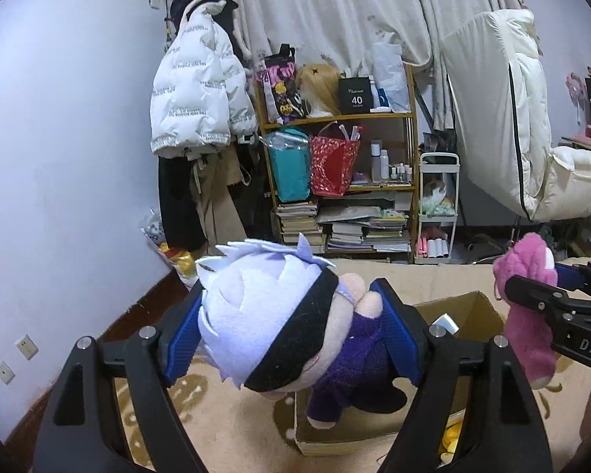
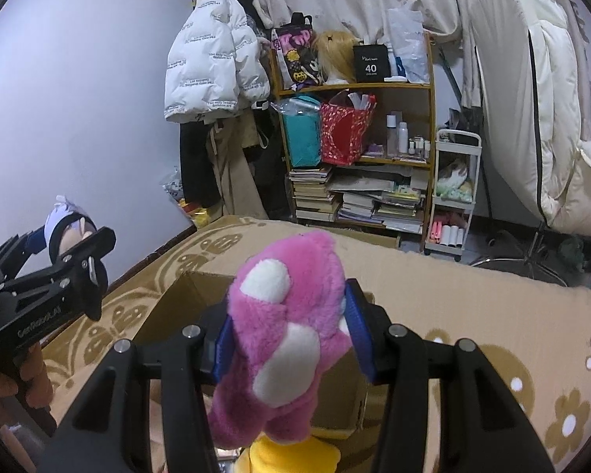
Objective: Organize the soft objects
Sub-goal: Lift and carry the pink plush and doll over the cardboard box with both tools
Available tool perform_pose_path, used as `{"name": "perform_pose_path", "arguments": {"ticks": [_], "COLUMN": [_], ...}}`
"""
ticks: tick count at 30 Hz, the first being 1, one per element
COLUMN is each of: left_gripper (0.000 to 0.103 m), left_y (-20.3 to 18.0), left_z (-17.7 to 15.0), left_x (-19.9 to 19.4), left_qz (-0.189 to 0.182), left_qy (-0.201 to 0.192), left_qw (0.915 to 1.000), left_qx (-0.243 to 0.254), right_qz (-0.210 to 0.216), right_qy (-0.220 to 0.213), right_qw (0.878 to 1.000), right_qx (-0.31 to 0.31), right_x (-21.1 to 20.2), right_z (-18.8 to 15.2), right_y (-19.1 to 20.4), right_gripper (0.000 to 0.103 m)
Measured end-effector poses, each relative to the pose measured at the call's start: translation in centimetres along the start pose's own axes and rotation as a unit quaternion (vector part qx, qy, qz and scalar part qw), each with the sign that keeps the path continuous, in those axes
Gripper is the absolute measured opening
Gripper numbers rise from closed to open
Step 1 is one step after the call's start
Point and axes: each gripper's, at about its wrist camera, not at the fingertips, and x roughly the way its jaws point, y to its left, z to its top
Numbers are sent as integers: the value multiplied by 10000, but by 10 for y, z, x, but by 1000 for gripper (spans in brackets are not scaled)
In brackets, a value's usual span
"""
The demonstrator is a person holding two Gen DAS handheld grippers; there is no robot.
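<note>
The left tongs [image 1: 291, 339] grip a white-haired plush doll [image 1: 279, 323] by head and body, held above an open cardboard box [image 1: 469, 315] on the patterned bed cover [image 2: 492, 299]. Beside them, the right tongs [image 2: 291, 335] squeeze a pink plush toy [image 2: 287, 335] over the same box, a yellow plush [image 2: 287, 457] below it

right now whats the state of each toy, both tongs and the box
white-haired plush doll with black blindfold: clamped in left tongs, lifted above box
pink and white plush bear: clamped in right tongs, lifted above box
brown cardboard box: open, on patterned beige rug
yellow plush toy: lying in box
</note>
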Motion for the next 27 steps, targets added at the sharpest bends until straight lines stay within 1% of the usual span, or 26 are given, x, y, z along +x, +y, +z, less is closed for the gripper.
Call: {"name": "perform_pose_path", "arguments": {"ticks": [3, 5, 8, 15, 20, 22, 24, 26, 27], "left_gripper": [80, 80, 80, 80, 81, 82, 86, 86, 86], "left_y": [2, 1, -3, -5, -11, -13, -15, -16, -17], "left_z": [-3, -8, -16, -35, -44, -48, -51, -52, -53], "left_x": [9, 12, 18, 41, 51, 54, 57, 60, 60], "left_qz": [-64, -46, -44, -351, -461, -488, -513, -540, -576], "left_qy": [101, 129, 186, 578, 818, 912, 1001, 1076, 1104], "left_qw": [9999, 9999, 9998, 9977, 9955, 9946, 9936, 9927, 9921], "left_qx": [-64, -30, 47, -105, -109, -81, -89, -124, -137], "right_qz": [-10, 33, -30, -47, -55, -42, -27, -43, -64], "right_qy": [49, 126, 231, 413, 565, 637, 686, 722, 728], "right_qw": [10000, 9999, 9997, 9990, 9982, 9978, 9976, 9974, 9973], "right_qx": [27, 85, 81, 182, 181, 147, 120, 77, 62], "right_x": [6, 13, 22, 38, 47, 51, 54, 56, 57], "right_z": [1, 0, -4, -18, -18, -18, -18, -19, -19], "right_y": [0, 0, 0, -6, -8, -7, -5, -4, -3], "right_gripper": [53, 53, 53, 54, 54, 55, 55, 57, 60]}}
